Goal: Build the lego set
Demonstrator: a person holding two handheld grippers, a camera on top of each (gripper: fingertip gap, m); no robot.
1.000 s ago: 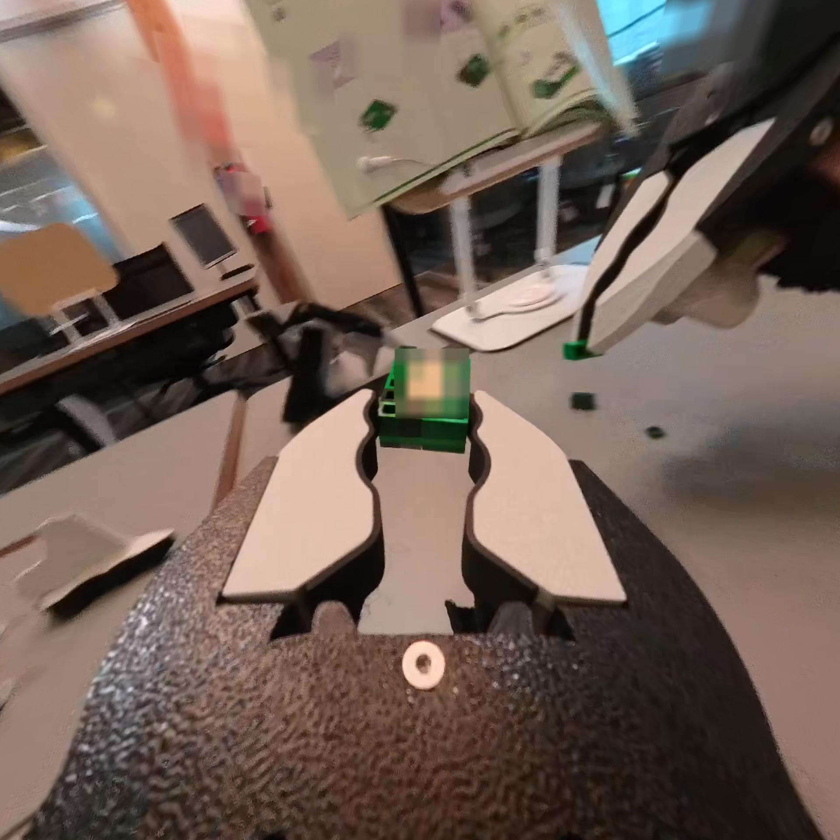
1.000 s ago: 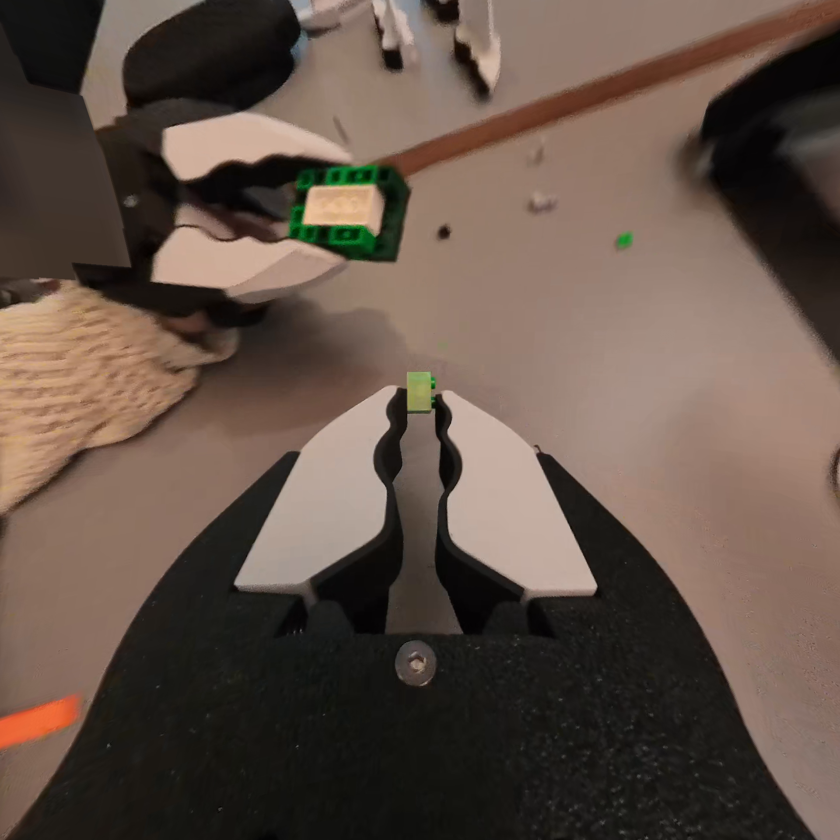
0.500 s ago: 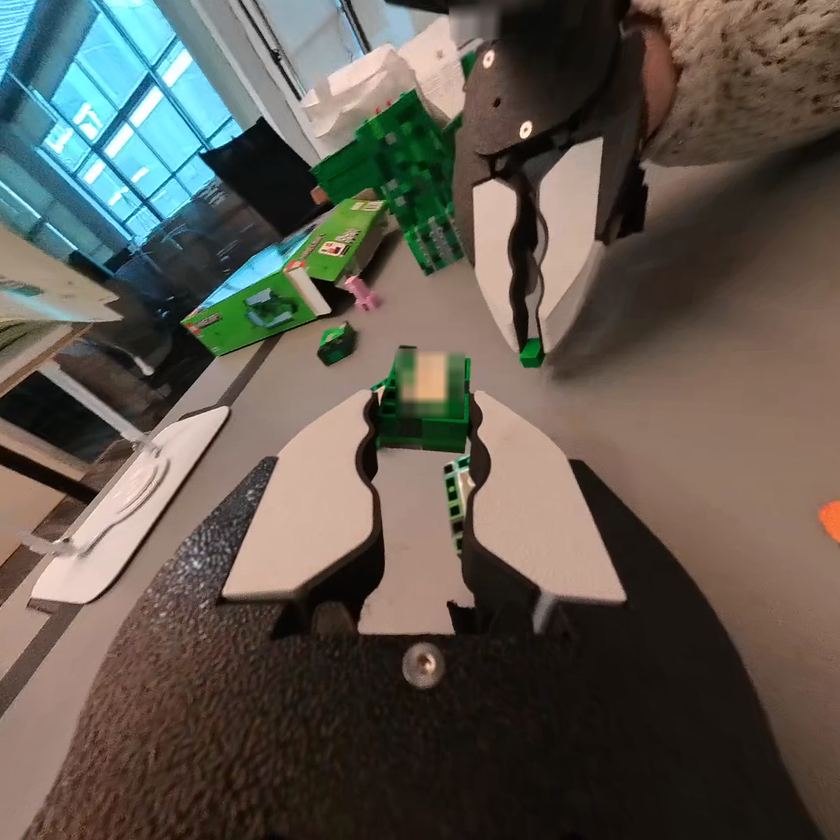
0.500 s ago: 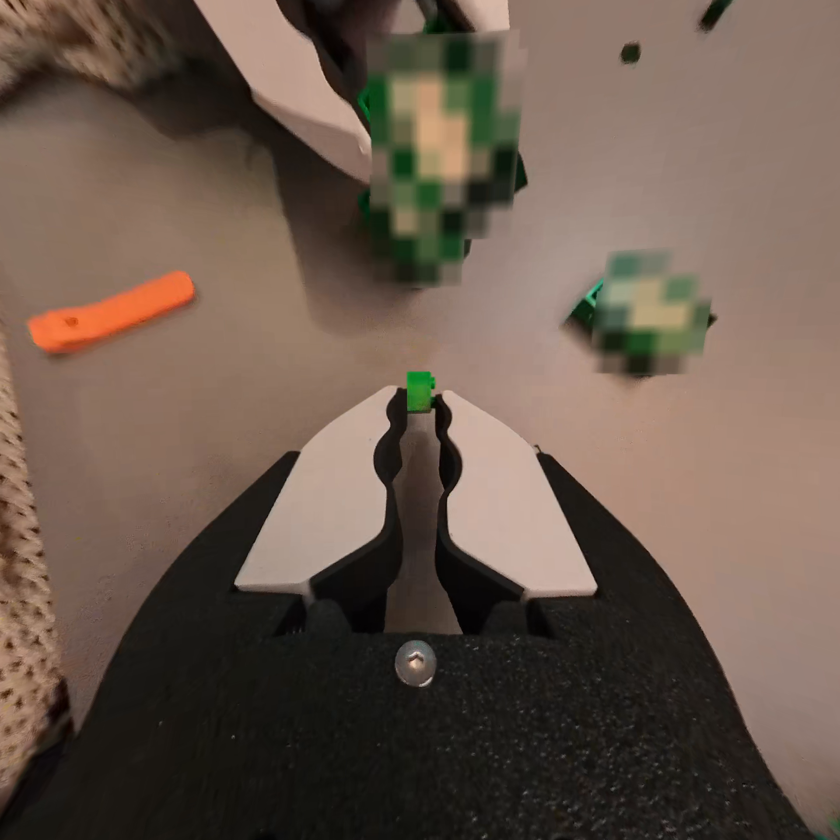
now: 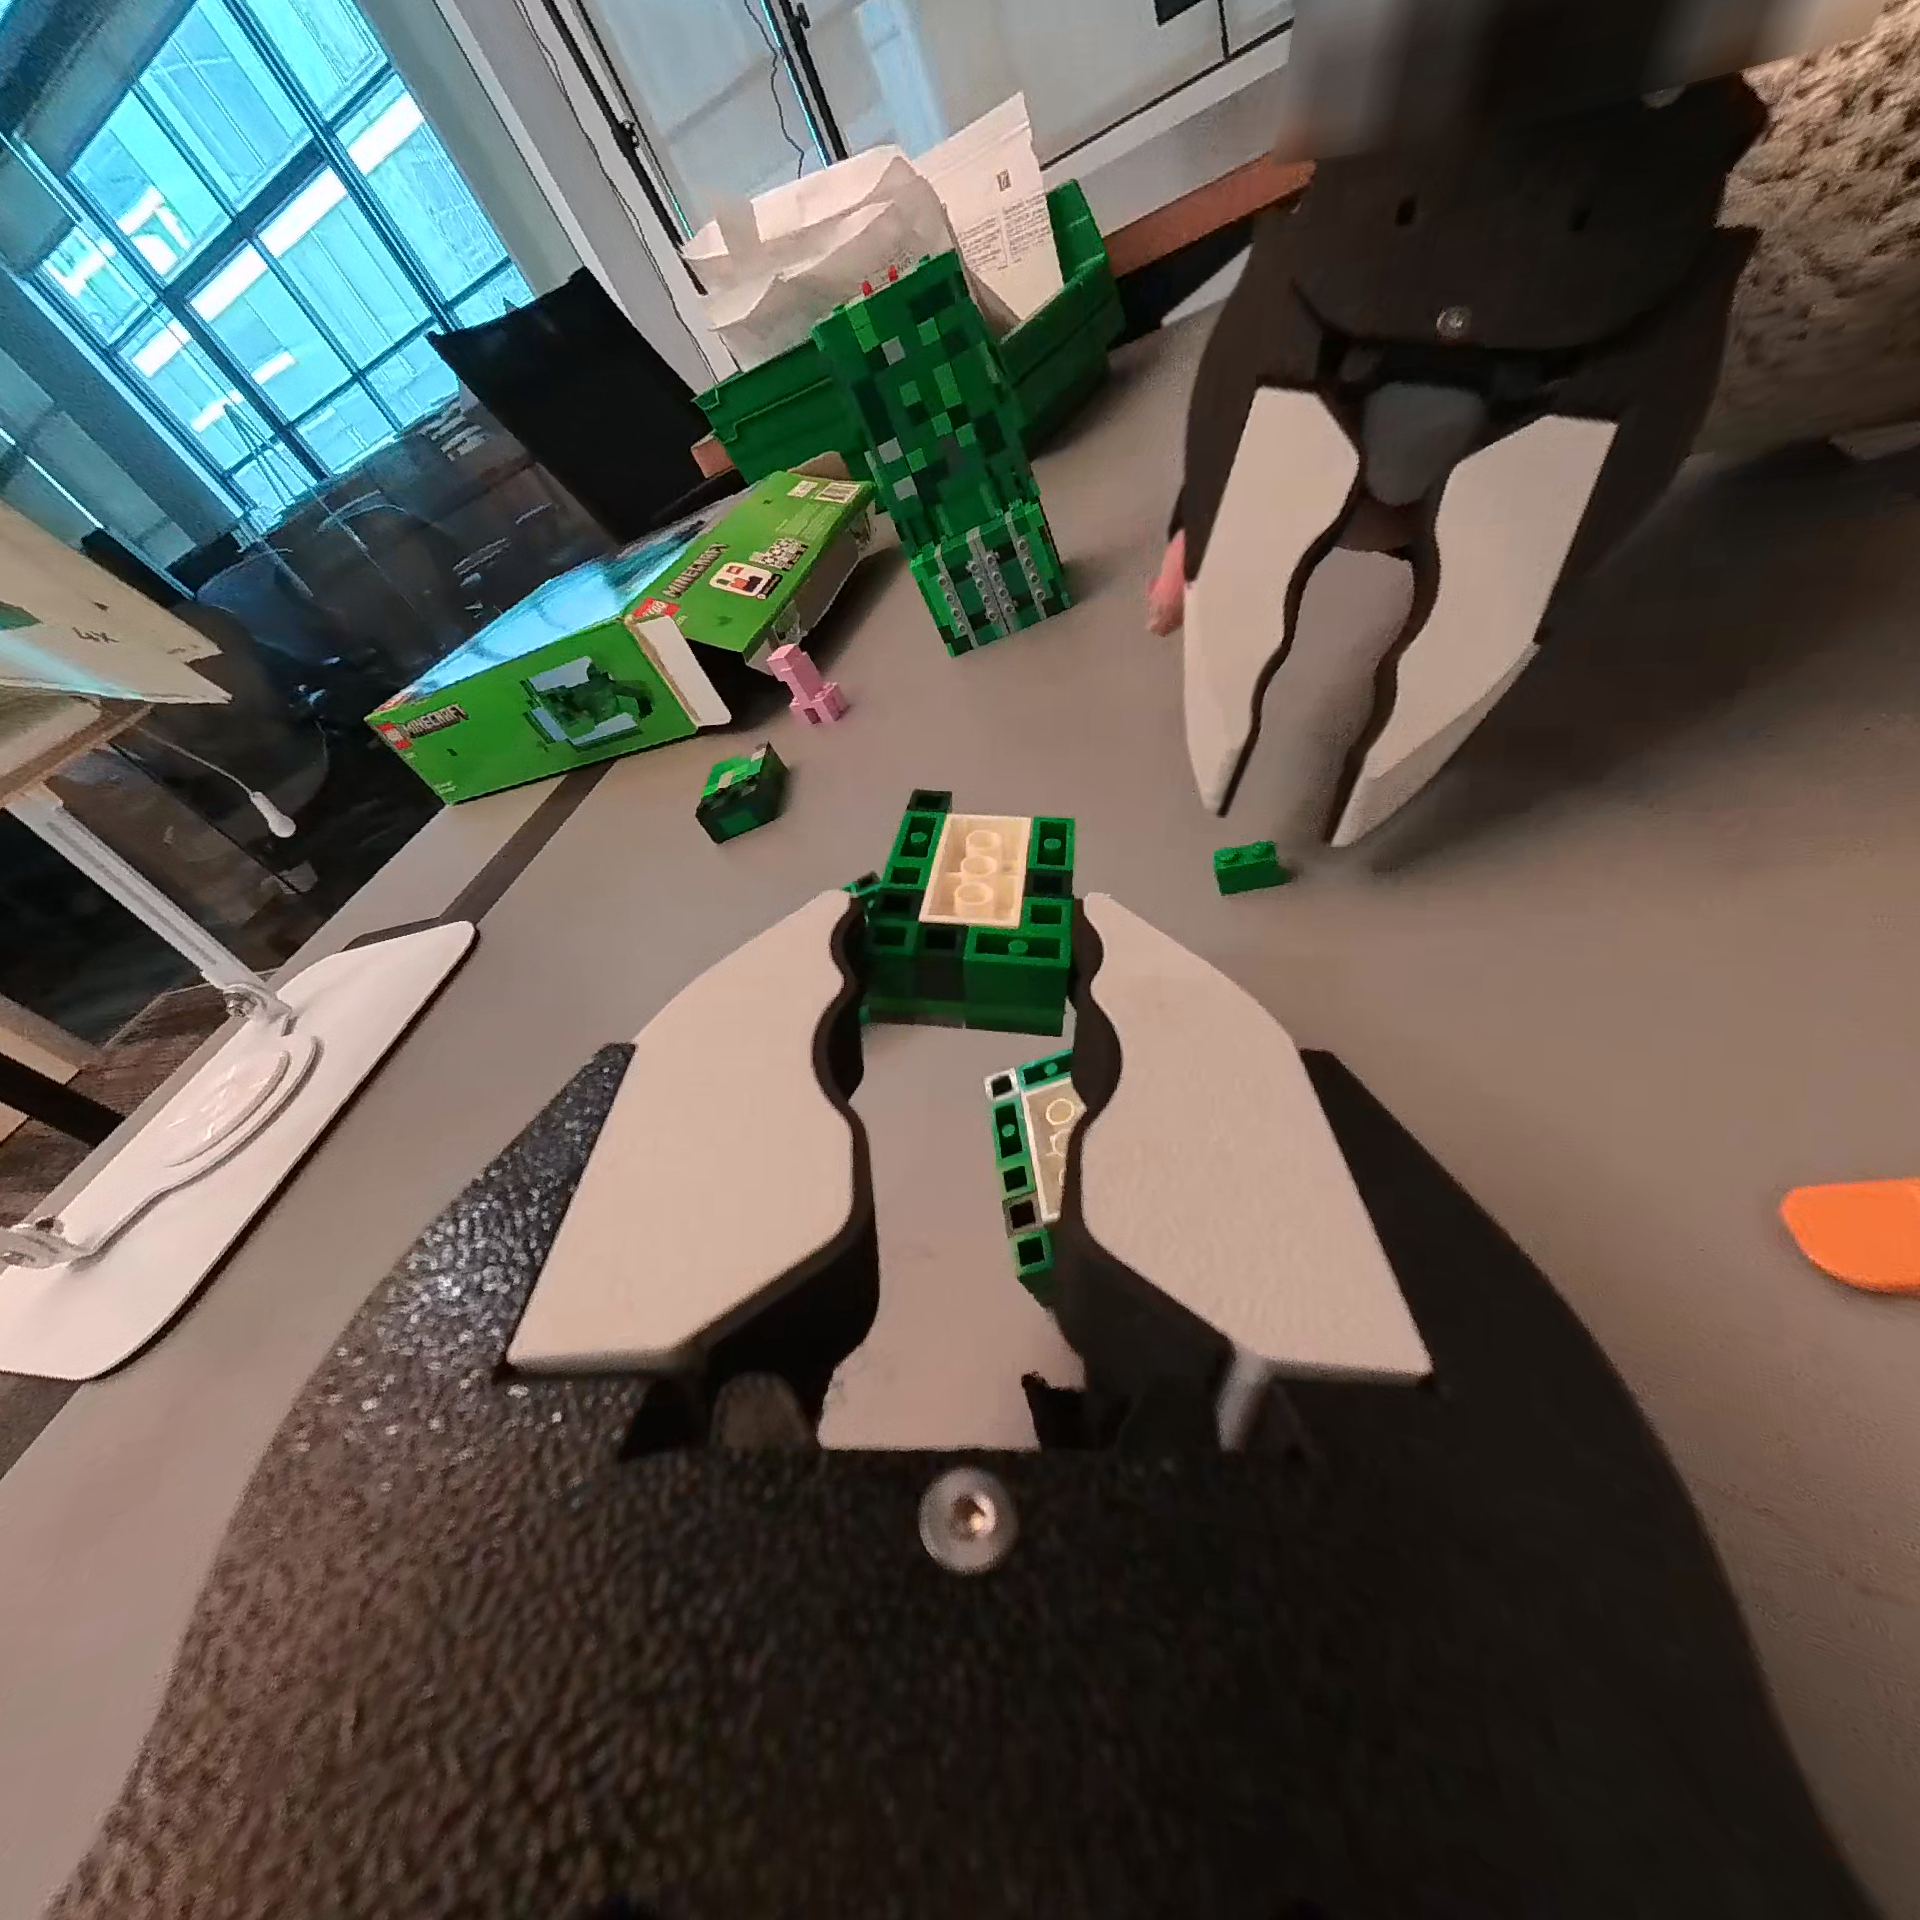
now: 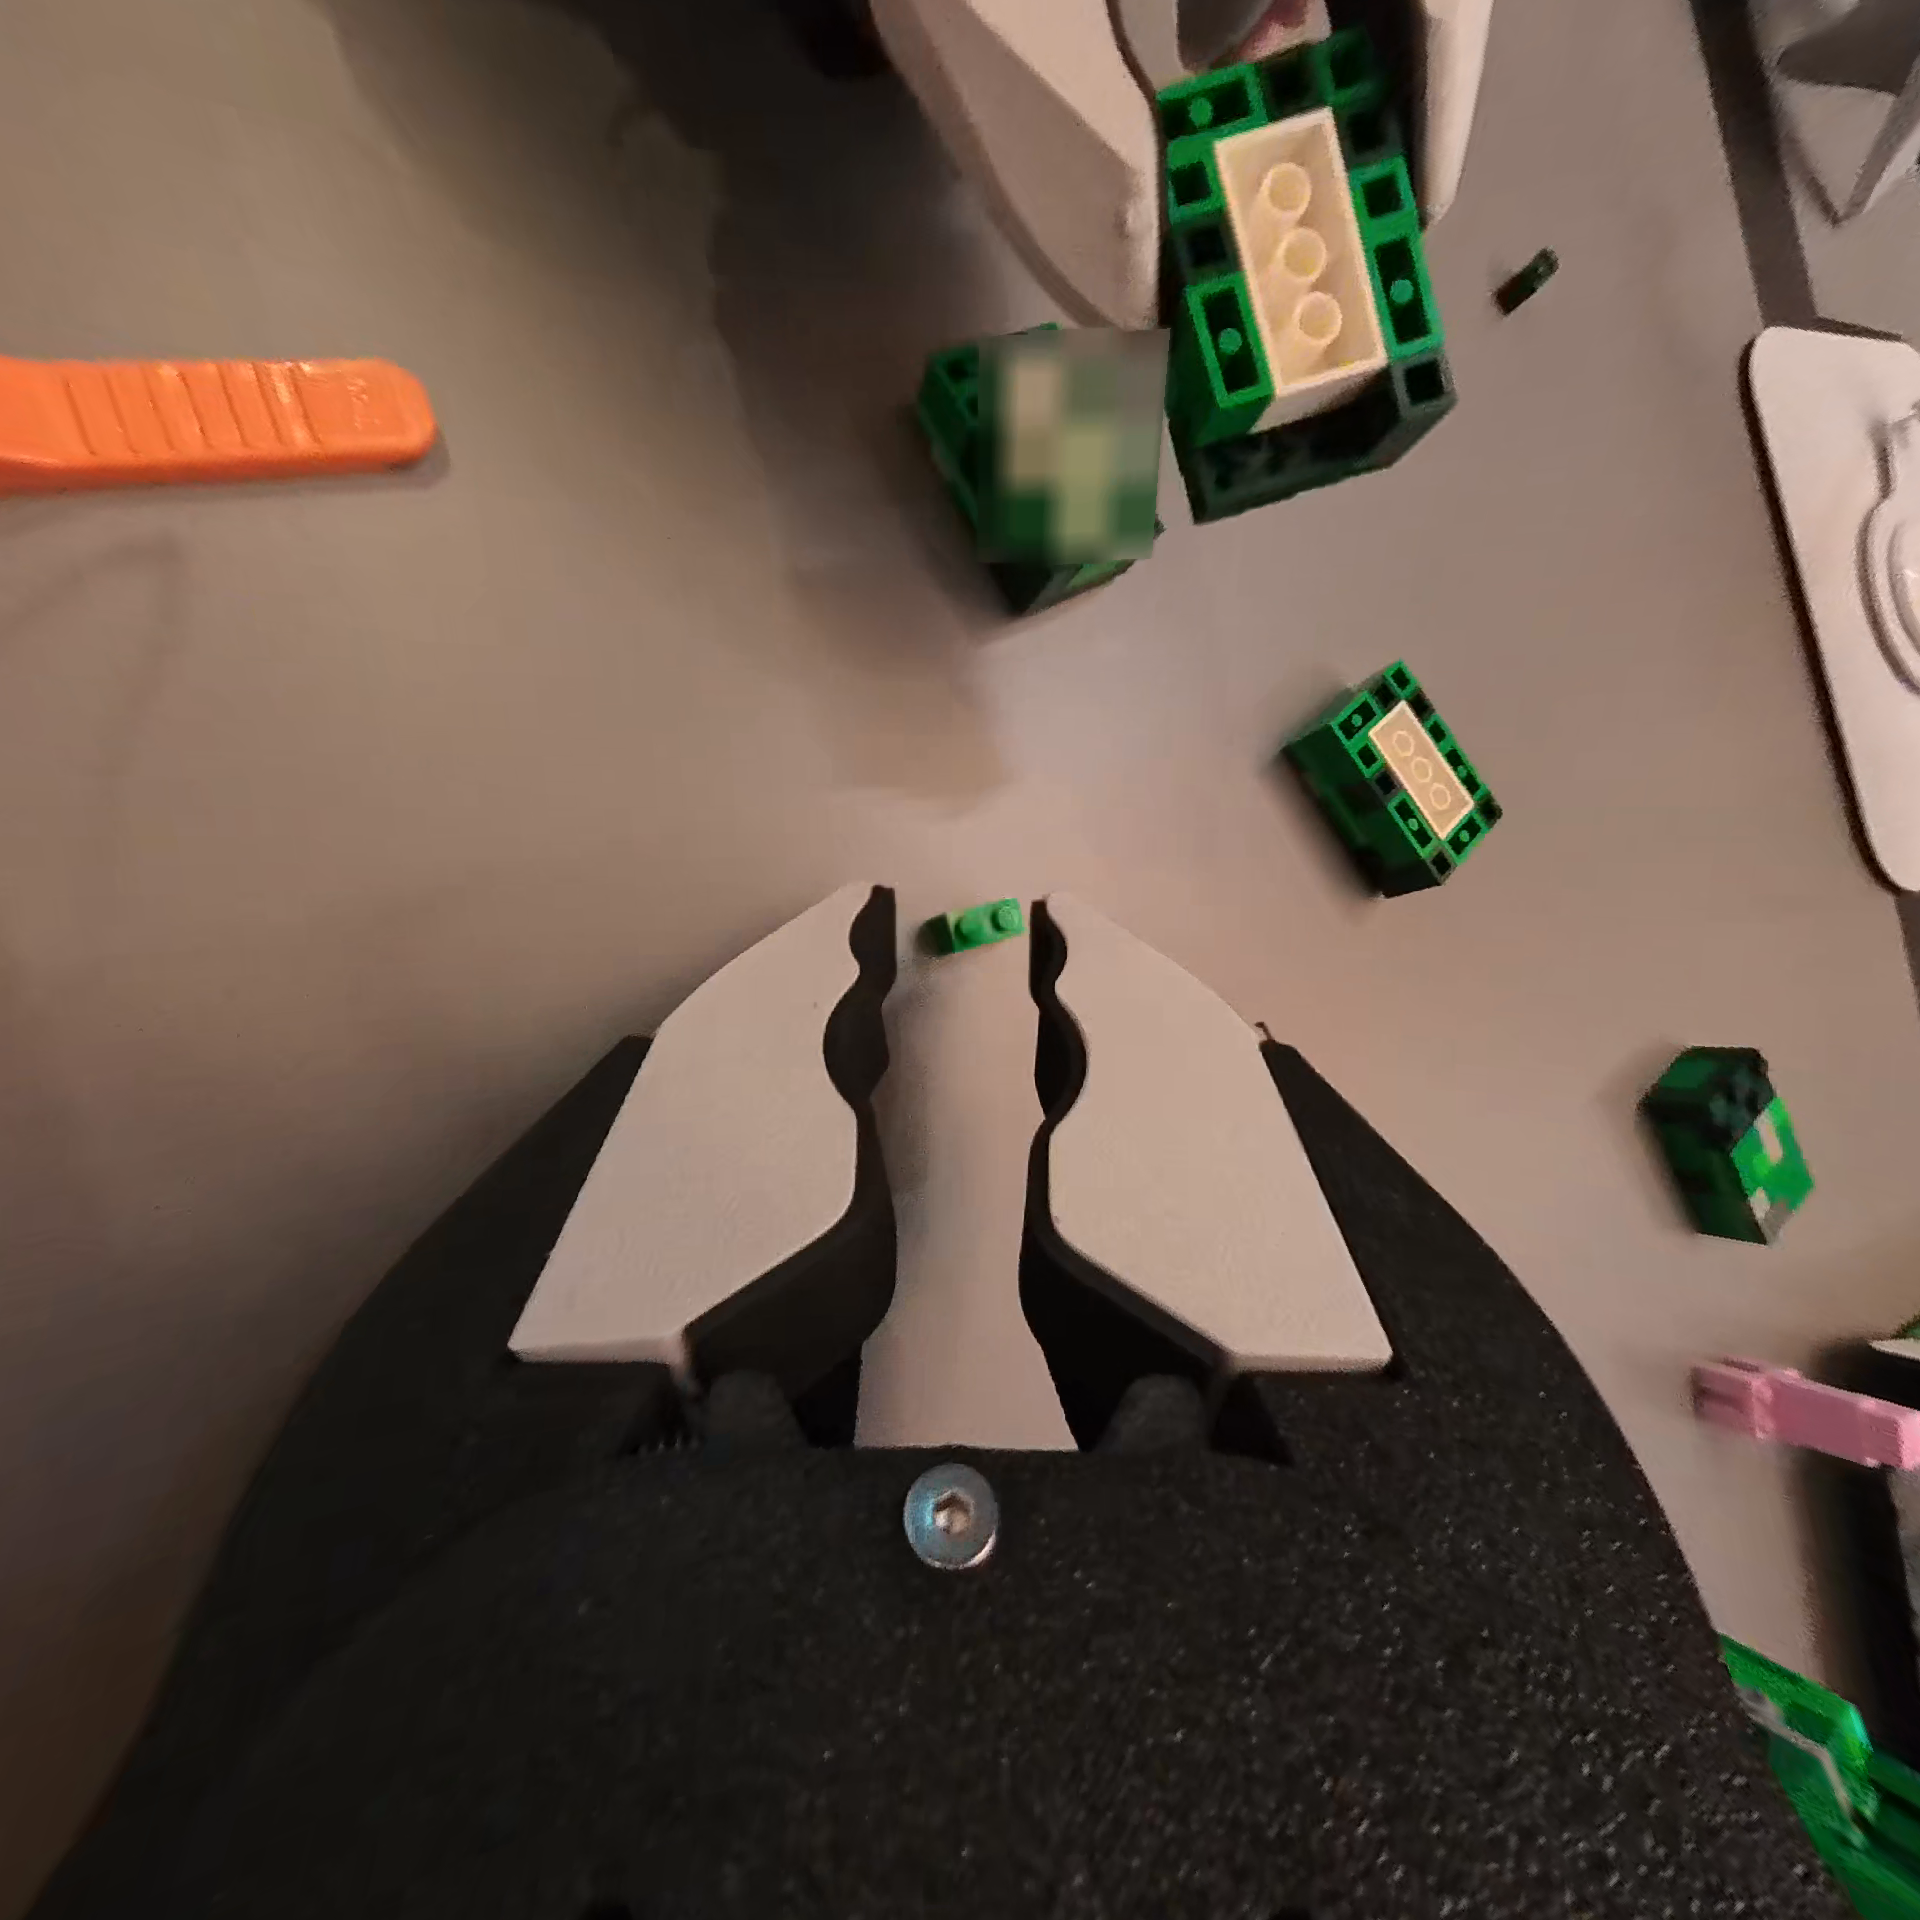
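A: The left tool (image 5: 971,935) is clenched on the green block with a white brick (image 5: 971,914), held just above the bench (image 5: 1558,1039).

B: And the right tool (image 6: 961,914)?

A: Released. The small green brick (image 6: 977,925) lies on the bench between its fingertips, touching neither.

B: What may go wrong?

A: I think the tips could push this 1 brick away when closing, because it lies a little crooked. Then it slides toward the other block (image 6: 1392,779) at the right.
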